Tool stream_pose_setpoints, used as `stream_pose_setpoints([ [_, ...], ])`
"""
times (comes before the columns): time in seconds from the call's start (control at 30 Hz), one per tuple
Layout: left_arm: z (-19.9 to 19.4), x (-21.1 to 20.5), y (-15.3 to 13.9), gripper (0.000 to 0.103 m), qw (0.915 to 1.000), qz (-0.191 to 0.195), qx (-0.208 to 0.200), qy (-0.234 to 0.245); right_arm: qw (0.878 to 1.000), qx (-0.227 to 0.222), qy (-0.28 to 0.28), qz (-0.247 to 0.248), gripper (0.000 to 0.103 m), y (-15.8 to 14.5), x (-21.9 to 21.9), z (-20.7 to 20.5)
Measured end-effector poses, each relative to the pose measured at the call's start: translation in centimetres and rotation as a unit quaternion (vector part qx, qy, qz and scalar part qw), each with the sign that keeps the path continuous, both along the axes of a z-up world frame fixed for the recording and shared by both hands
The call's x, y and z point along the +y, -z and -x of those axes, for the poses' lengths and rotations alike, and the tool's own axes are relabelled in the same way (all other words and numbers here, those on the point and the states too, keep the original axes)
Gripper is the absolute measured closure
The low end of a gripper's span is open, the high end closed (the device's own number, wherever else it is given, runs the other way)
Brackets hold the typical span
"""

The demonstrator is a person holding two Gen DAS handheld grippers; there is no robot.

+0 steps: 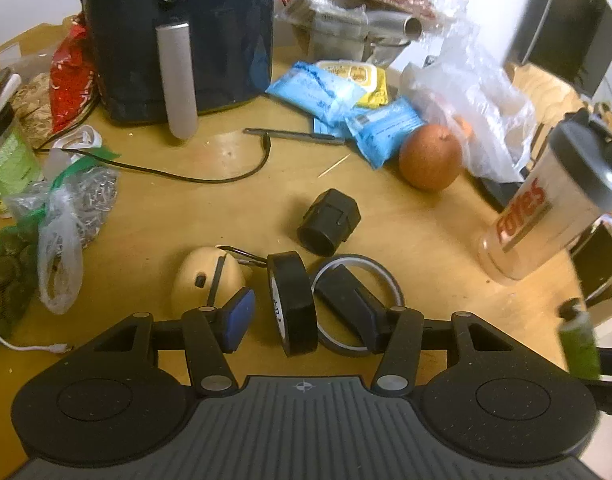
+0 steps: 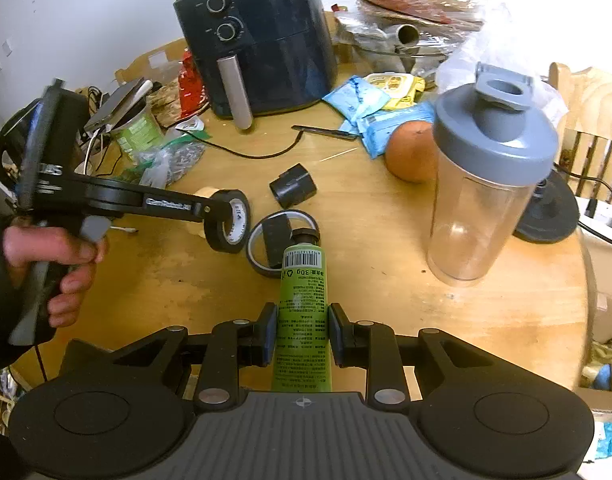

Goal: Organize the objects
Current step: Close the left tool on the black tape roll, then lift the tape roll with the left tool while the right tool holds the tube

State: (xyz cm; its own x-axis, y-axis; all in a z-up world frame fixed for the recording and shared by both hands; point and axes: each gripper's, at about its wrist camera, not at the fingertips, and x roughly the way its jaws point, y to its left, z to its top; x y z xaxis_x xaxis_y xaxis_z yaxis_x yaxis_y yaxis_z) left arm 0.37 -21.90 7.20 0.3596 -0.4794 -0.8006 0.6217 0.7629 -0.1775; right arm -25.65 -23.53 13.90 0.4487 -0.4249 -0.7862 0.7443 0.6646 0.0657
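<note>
We are barely started: our right gripper (image 2: 301, 334) clamps a green tube (image 2: 302, 300) above the table (image 2: 386, 300), our left gripper (image 1: 301, 312) straddles, half-open, a black tape roll (image 1: 291, 304), clutter remains.

Wooden table (image 2: 386, 300) bears air fryer (image 2: 261, 40), shaker bottle (image 2: 482, 184), orange (image 2: 410, 152).

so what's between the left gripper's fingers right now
A black tape roll stands on edge between them, pads not yet touching it. The right finger reaches into a thin flat ring. Left wrist view shows it.
</note>
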Motion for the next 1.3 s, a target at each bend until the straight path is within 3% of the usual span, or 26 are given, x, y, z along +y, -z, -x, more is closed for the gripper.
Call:
stream_pose_setpoints([
  [0.1, -0.3, -0.7, 0.8, 0.053, 0.9999, -0.01, 0.001, 0.001, 1.0, 0.001, 0.006, 0.0, 0.073, -0.1, 0.2, 0.5],
  [0.17, -0.5, -0.8, 1.2, 0.079, 0.9999, -0.017, 0.003, 0.001, 1.0, 0.002, 0.009, 0.0, 0.073, -0.2, 0.3, 0.7],
  [0.23, -0.6, -0.7, 1.3, 0.084, 0.9998, -0.018, 0.005, 0.005, 1.0, 0.002, 0.011, 0.001, 0.073, -0.2, 0.4, 1.0],
  [0.7, 0.7, 2.9, -0.3, 0.085, 0.9998, 0.003, 0.013, 0.017, 1.0, 0.009, 0.017, 0.002, 0.073, -0.2, 1.2, 1.1],
  [1.3, 4.5, 8.5, -5.8, 0.085, 0.9957, 0.091, 0.015, -0.005, 1.0, -0.005, 0.025, -0.018, 0.073, -0.3, 2.8, 0.8],
])
